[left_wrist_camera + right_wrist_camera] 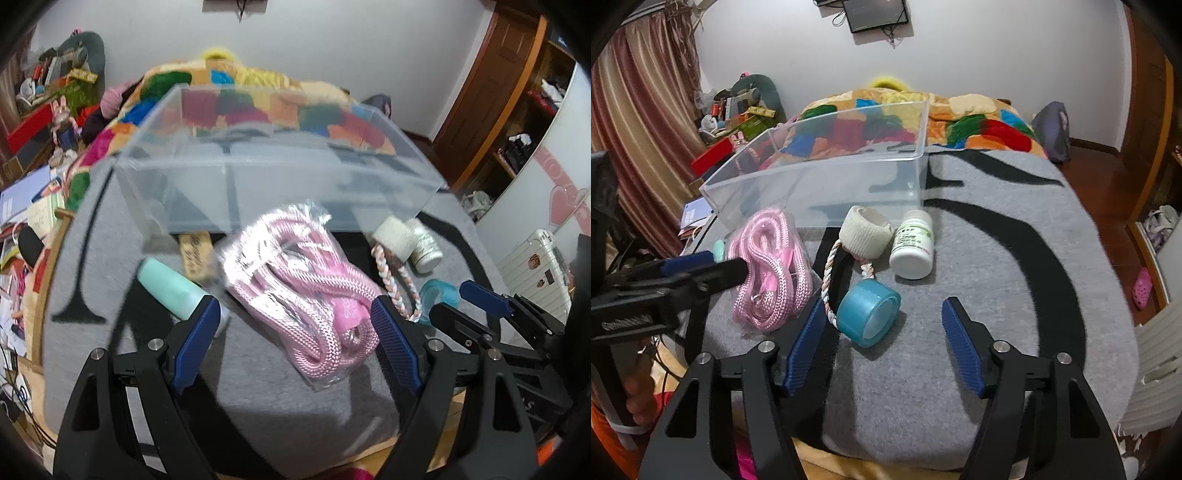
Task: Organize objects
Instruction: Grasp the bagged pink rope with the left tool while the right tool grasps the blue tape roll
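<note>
A clear plastic box (280, 184) (827, 177) stands on a grey cloth with black marks (979, 295). In front of it lie a bagged pink rope (303, 291) (772, 269), a mint tube (173, 288), a wooden tag (197, 254), a white bandage roll (864, 236), a white pill bottle (912, 247), a braided cord ring (831, 280) and a blue tape roll (868, 317). My left gripper (295, 332) is open, its jaws on either side of the pink rope. My right gripper (886, 332) is open just short of the blue tape roll.
A colourful quilt (960, 122) lies behind the box. Clutter is stacked at the left (48, 92). A wooden door (491, 92) and a white suitcase (532, 266) are at the right. The cloth's front edge is near both grippers.
</note>
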